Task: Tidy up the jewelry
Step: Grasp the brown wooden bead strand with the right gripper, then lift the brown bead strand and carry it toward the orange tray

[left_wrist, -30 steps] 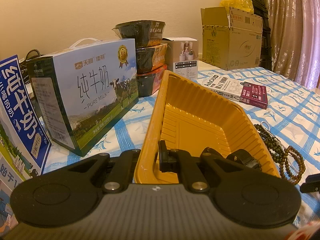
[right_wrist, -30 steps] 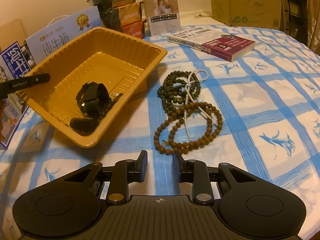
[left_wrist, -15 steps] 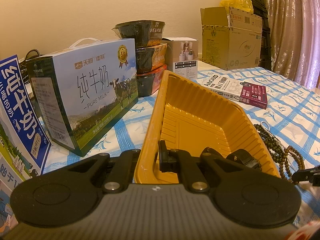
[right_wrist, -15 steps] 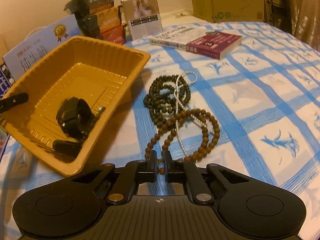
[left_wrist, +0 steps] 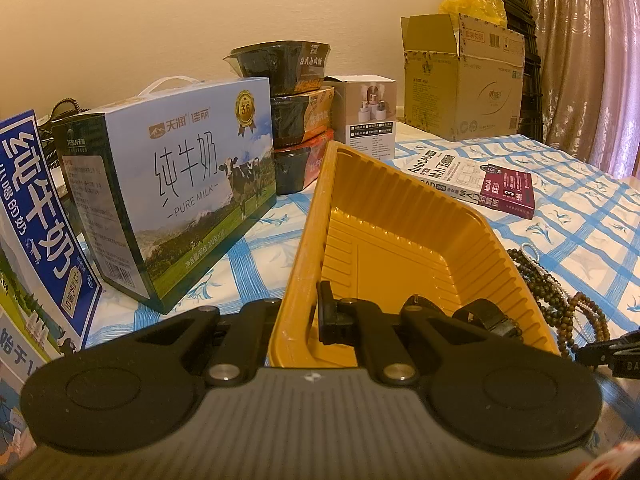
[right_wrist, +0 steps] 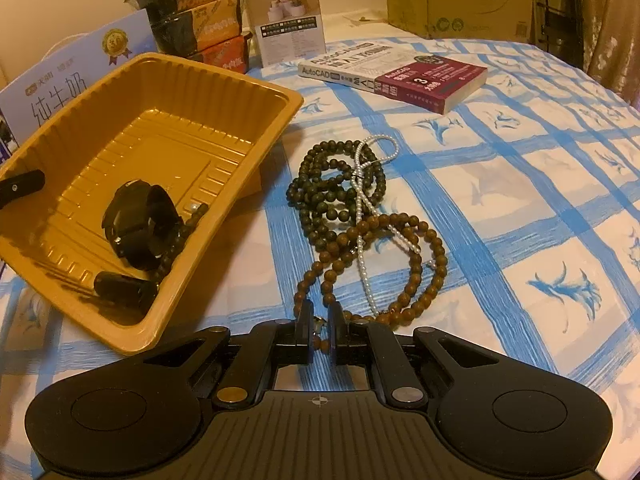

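At the far left of the table (right_wrist: 520, 184), the left gripper (left_wrist: 304, 312) has its fingers clamped on the near-left rim of the yellow tray (right_wrist: 276, 92), which sits tilted on the blue-checked cloth. Inside the tray lie a black watch (right_wrist: 140, 224), a short string of dark beads (right_wrist: 180, 236) touching it, and another small black piece (right_wrist: 124, 290) near the front wall. Just right of the tray, 3 strands lie tangled together on the cloth: a dark green bead necklace (right_wrist: 320, 184), a thin white pearl strand (right_wrist: 362, 200) crossing over it, and a brown bead necklace (right_wrist: 416, 280) nearest the camera. The right gripper (right_wrist: 319, 334) has just been closing, and its fingers are nearly together on what looks like the near end of the brown bead necklace. Further right, a book (right_wrist: 400, 72) lies flat.
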The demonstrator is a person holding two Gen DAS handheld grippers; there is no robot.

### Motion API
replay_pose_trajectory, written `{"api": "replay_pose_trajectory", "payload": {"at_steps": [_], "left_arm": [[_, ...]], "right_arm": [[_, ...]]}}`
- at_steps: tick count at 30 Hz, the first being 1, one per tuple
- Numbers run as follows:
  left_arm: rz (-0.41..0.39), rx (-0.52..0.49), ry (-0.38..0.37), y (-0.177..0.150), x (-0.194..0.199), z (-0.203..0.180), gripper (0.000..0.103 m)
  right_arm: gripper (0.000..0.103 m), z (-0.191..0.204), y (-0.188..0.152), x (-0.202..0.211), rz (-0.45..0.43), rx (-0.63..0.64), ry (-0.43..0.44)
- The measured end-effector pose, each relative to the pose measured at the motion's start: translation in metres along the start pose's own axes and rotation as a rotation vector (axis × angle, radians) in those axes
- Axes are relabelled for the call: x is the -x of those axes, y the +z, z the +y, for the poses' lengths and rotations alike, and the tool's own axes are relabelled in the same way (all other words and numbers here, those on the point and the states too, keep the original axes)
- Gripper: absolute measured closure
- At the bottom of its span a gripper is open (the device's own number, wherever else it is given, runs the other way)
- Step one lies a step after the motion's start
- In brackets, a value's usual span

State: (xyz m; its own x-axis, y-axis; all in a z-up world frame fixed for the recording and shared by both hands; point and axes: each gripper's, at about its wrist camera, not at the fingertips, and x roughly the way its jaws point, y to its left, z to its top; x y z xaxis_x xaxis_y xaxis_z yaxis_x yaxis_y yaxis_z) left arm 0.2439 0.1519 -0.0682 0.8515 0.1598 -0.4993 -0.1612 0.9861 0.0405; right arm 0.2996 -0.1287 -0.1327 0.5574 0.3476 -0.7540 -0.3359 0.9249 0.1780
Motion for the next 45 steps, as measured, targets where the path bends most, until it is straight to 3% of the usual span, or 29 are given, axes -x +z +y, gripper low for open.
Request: {"api": "replay_pose_trajectory", "payload": {"at_steps": [7, 13, 19, 28, 32, 36, 40, 45], "left_arm": [[-0.001, -0.001, -0.001, 0.000, 0.000, 0.000, 0.097], [-0.001, -0.002, -0.003, 0.000, 0.001, -0.001, 0.097], [-0.001, -0.002, -0.002, 0.000, 0.001, -0.001, 0.097], [-0.001, -0.002, -0.003, 0.000, 0.001, -0.001, 0.097], [-0.003, 0.001, -0.004, 0.000, 0.001, 0.000, 0.097], [-0.003, 0.004, -0.006, 0.000, 0.001, 0.000, 0.097], [-0.003, 0.005, -0.006, 0.000, 0.001, 0.000, 0.097], [-0.004, 0.006, -0.008, 0.000, 0.001, 0.000, 0.098]], "right_arm": [[0.096, 0.015, -0.003, -0.002, -0.009, 0.100, -0.034], [0.098, 0.007, -0.004, 0.002, -0.041, 0.059, -0.020], [0.100, -0.017, 0.005, 0.022, -0.130, -0.087, 0.044], [0.100, -0.057, 0.031, 0.049, -0.196, -0.353, 0.217], [0.099, -0.049, 0.033, 0.046, -0.126, -0.280, 0.216], [0.099, -0.028, 0.019, 0.029, -0.047, -0.160, 0.146], [0.098, -0.017, 0.010, 0.026, -0.056, -0.077, 0.075], [0.098, -0.033, 0.014, 0.013, -0.059, -0.049, 0.025]]}}
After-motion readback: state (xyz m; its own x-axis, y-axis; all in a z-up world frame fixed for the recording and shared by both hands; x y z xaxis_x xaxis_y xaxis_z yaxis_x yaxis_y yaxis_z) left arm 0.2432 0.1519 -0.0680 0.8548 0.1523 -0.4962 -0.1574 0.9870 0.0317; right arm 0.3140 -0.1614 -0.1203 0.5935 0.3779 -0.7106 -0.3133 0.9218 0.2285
